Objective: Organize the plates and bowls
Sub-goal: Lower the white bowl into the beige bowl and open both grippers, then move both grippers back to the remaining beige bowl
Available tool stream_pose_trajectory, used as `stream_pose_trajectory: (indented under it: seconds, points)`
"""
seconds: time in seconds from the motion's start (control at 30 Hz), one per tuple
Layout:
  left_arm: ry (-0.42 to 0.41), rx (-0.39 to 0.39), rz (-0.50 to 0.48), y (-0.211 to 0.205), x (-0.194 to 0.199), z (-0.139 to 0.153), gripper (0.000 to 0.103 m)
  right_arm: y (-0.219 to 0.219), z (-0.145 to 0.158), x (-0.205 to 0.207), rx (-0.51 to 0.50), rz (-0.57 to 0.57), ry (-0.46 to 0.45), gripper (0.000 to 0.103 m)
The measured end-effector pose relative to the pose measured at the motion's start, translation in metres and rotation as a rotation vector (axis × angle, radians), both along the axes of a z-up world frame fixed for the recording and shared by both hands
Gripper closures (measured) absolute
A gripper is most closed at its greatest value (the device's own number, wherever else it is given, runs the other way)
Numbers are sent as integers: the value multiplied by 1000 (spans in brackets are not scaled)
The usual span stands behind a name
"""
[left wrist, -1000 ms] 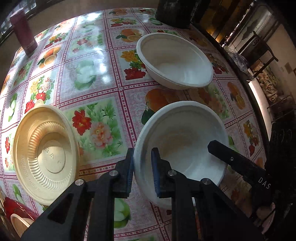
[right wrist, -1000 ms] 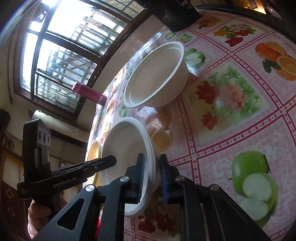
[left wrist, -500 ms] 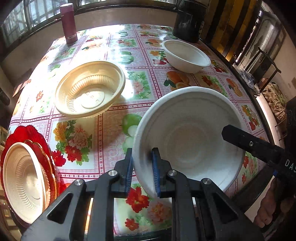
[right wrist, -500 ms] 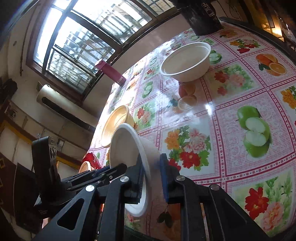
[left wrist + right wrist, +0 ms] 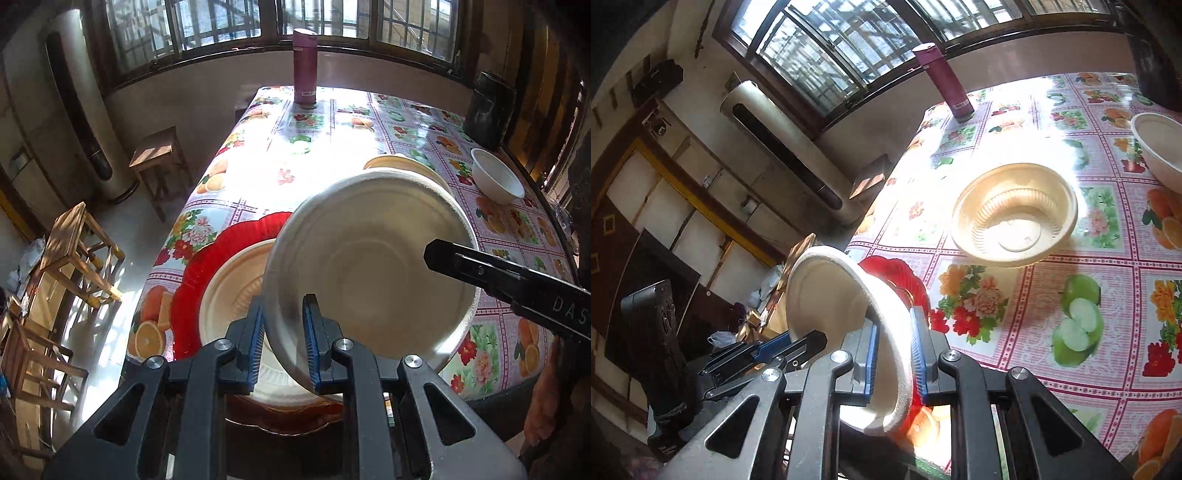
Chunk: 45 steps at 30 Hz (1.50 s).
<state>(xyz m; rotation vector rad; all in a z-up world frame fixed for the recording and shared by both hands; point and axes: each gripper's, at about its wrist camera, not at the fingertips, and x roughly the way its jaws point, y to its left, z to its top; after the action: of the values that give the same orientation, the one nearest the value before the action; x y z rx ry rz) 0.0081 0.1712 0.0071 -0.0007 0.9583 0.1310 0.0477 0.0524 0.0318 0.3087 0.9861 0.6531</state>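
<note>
Both grippers hold one white bowl [image 5: 369, 273] by its rim, lifted and tilted above the table's near left corner. My left gripper [image 5: 282, 336] is shut on its near rim. My right gripper [image 5: 892, 354] is shut on the opposite rim of the white bowl [image 5: 827, 295]; one finger of it reaches in from the right in the left wrist view [image 5: 498, 277]. Below the bowl lies a red plate [image 5: 225, 243] with a cream plate [image 5: 236, 288] on it. A cream ribbed bowl [image 5: 1012, 214] and another white bowl [image 5: 496, 181] stand on the table.
The table has a flowered oilcloth [image 5: 325, 155]. A purple flask [image 5: 305, 66] stands at its far edge and a dark container [image 5: 487, 107] at the far right. Wooden stools [image 5: 74, 251] stand on the floor to the left.
Both grippers have carried the white bowl from the right side of the table to the left, over the red plate stack. The bowl has tilted more.
</note>
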Motion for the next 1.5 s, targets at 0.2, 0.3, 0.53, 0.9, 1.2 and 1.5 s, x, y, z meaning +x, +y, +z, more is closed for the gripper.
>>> stream_pose_trajectory:
  seconds: [0.2, 0.3, 0.53, 0.9, 1.2, 1.5]
  points:
    - [28, -5, 70, 34, -2, -20, 86, 54, -16, -5, -75, 54, -35, 86]
    - [58, -16, 68, 37, -2, -35, 86, 60, -24, -7, -122, 51, -57, 87]
    - [15, 4, 90, 41, -9, -33, 81, 60, -35, -11, -180, 35, -111, 81]
    - [-375, 150, 132, 15, -48, 33, 15, -23, 10, -16, -33, -91, -251, 18]
    - [-393, 121, 27, -65, -24, 43, 0, -119, 24, -21, -70, -215, -308, 0]
    - [-359, 25, -15, -120, 8, 37, 0, -198, 28, -23, -89, -322, -359, 0]
